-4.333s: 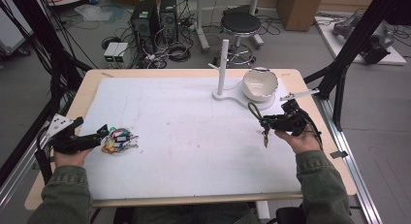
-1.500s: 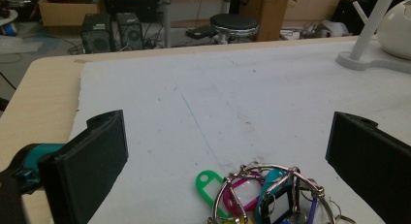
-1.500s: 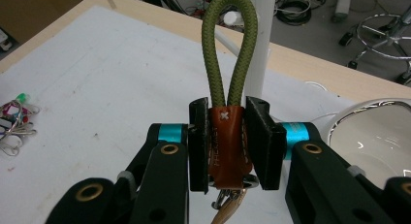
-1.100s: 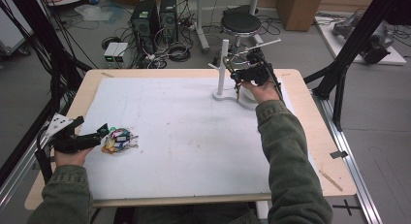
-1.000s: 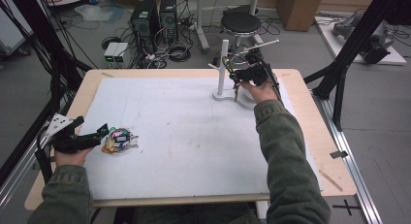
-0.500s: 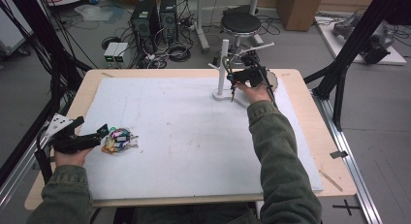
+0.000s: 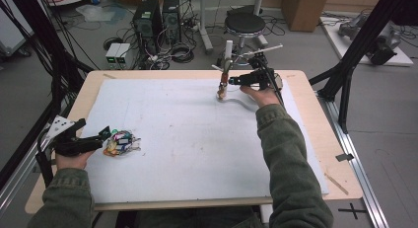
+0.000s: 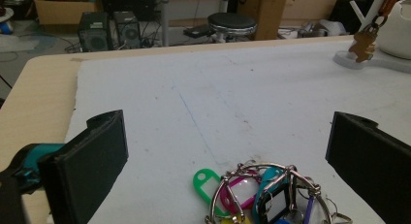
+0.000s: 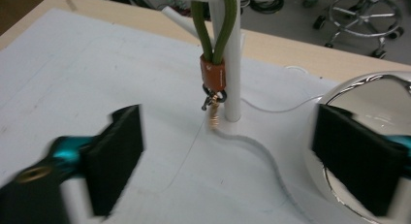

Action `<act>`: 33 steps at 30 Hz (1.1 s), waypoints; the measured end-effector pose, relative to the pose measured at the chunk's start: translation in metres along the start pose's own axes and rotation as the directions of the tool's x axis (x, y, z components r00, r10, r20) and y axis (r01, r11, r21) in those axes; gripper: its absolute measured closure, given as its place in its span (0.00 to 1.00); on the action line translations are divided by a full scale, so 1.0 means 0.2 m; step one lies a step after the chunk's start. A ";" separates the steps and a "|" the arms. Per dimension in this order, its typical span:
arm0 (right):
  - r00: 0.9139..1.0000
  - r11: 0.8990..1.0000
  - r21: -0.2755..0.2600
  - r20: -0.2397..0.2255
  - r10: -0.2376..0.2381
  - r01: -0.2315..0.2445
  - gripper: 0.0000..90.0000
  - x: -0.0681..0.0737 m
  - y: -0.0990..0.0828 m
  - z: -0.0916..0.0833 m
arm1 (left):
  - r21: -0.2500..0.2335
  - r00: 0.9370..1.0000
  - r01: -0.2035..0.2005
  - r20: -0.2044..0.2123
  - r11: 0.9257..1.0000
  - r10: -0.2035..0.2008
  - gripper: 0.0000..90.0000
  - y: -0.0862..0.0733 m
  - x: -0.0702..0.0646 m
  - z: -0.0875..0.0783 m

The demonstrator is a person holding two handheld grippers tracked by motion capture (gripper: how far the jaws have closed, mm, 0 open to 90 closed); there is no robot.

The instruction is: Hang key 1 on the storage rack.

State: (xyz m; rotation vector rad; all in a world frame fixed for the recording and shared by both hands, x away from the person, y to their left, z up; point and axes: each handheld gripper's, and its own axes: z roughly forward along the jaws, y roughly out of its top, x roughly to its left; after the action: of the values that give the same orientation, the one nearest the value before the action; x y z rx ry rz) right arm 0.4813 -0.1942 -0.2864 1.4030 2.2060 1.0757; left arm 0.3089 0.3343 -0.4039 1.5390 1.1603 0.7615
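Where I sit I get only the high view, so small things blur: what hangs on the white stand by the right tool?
Observer: A green cord loop with an orange sleeve, hanging beside the white post.
Operator: Is the right tool gripping it?
Observer: No. The right tool is open, its jaws wide apart and short of the cord.
Operator: And the left?
Observer: The left tool is open, with a ring of coloured key tags lying between its jaws.

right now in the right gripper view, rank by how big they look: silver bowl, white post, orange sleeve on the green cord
1. Silver bowl, though cut off by the frame and nearer the camera, so partly perspective.
2. White post, tall but thin.
3. Orange sleeve, clearly smallest, on the green cord beside the post.
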 end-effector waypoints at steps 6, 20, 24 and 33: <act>1.000 1.000 -0.001 -0.001 -0.027 0.027 0.01 0.02 -0.01 -0.04 | 0.001 1.000 -0.003 -0.002 1.000 0.003 0.02 0.00 0.00 0.00; 1.000 0.999 -0.049 0.015 -0.008 0.009 0.01 0.00 -0.08 -0.15 | -0.001 1.000 -0.004 -0.002 1.000 0.004 0.02 0.00 0.00 0.00; 1.000 0.999 -0.049 0.017 -0.003 0.004 0.01 -0.01 -0.11 -0.17 | 0.001 1.000 -0.003 -0.002 1.000 0.003 0.02 0.00 0.00 0.00; 0.999 0.998 -0.065 0.050 0.019 -0.016 0.01 -0.06 -0.24 -0.23 | 0.001 1.000 -0.003 -0.004 1.000 0.003 0.02 0.00 0.00 -0.01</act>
State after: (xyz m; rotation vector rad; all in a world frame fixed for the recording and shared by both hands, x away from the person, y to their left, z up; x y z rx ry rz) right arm 0.4283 -0.2353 -0.2912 1.4088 2.1079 1.0949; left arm 0.3078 0.3344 -0.4035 1.5412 1.1617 0.7661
